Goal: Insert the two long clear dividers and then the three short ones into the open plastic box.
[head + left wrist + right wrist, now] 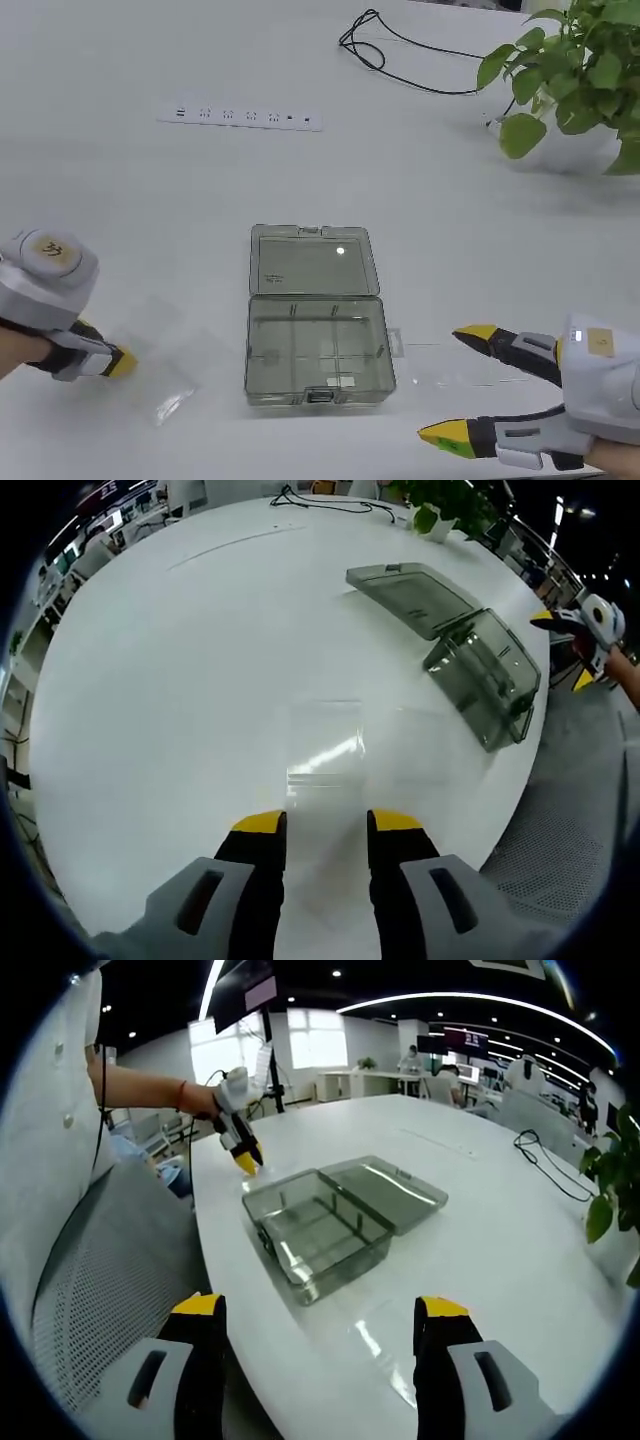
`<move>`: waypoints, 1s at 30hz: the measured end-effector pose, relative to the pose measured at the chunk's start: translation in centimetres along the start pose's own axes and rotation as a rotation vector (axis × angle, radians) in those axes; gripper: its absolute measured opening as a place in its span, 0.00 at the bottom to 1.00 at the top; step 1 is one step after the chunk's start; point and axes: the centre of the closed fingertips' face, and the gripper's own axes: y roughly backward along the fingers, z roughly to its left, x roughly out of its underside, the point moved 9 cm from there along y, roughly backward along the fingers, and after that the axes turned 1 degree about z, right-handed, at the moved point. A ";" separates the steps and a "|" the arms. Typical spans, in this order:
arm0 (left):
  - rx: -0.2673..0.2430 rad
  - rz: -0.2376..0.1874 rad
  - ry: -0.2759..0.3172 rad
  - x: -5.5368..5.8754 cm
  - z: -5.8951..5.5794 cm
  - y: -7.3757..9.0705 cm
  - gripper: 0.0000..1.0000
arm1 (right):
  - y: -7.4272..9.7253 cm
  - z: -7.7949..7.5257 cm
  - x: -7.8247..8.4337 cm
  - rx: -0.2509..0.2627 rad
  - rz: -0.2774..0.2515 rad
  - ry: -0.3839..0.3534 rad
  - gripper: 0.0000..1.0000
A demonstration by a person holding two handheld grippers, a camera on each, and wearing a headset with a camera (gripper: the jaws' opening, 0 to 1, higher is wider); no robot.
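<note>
The box (318, 345) sits open mid-table (420, 180), its lid (314, 260) flat at its 12 o'clock. Clear dividers (165, 350) lie on the table at the box's 9 o'clock, and more clear pieces (450, 365) at its 3 o'clock.

The left gripper (110, 362) is low beside the 9 o'clock pile. In the left gripper view its jaws (328, 825) are a little apart with nothing between them, and the dividers (325, 750) lie just ahead. The right gripper (460, 385) hovers at the box's 4 o'clock, jaws spread wide and empty.

The step looks like lifting a first long divider. A thin sheet lying flat is awkward to grab, so I would come in low, catch one edge and tip it up rather than press down on its face. Then carry it upright, line both ends with the wall slots and push it down evenly. The right gripper could steady the box (320, 1230).

The dividers are nearly invisible against the white table: mostly glare and faint edges. I cannot count them or tell long from short. Lines show inside the box, but whether they are ribs, slots or a seated divider I cannot tell. In the head view the left gripper's body covers one jaw
</note>
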 end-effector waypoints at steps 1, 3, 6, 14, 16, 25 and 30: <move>0.003 -0.003 0.006 0.0 0.0 0.0 0.30 | 0.0 0.0 0.0 -0.001 0.003 0.000 0.77; 0.006 -0.008 0.014 0.1 -0.1 0.0 0.30 | 0.0 0.0 0.0 -0.003 0.003 0.000 0.77; 0.012 -0.021 0.027 0.2 -0.1 0.1 0.30 | 0.0 0.0 -0.1 -0.003 0.005 0.003 0.77; 0.043 -0.097 0.091 0.0 -0.5 1.0 0.30 | 0.0 0.1 -0.9 -0.004 -0.010 0.002 0.77; 0.052 -0.117 0.105 -0.1 -0.6 1.3 0.30 | -0.1 0.1 -1.2 -0.005 -0.018 0.005 0.77; 0.097 -0.217 0.157 -1.0 -1.6 2.5 0.30 | -0.2 0.0 -3.0 -0.013 -0.065 -0.004 0.76; 0.120 -0.281 0.174 -1.8 -2.4 3.2 0.30 | -0.3 0.2 -4.3 -0.020 -0.110 -0.017 0.73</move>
